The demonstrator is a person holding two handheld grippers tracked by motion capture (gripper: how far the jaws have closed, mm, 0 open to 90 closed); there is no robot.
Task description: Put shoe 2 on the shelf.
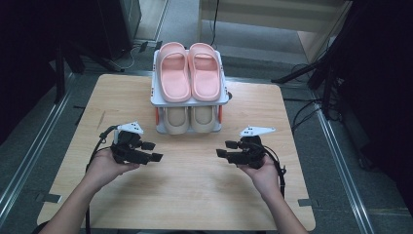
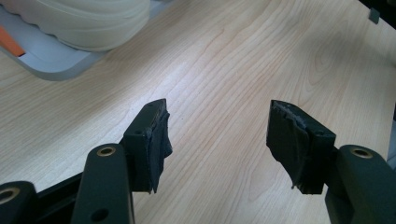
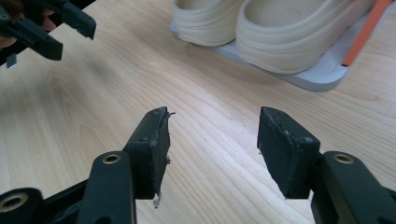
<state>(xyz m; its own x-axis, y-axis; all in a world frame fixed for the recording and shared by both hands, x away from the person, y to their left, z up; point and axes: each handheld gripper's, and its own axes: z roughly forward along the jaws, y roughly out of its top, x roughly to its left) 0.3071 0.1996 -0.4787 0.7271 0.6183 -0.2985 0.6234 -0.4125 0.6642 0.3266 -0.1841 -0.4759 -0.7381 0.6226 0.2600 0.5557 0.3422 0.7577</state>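
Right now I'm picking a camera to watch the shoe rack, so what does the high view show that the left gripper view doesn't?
High view alone: the pink slippers on the rack's top shelf, both hands, and the right gripper open over the table. Left gripper view alone: a close look along the left gripper, jaws wide apart with nothing between them, worn pads. Both share the table, the left gripper, one beige slipper on the bottom shelf and an orange post.
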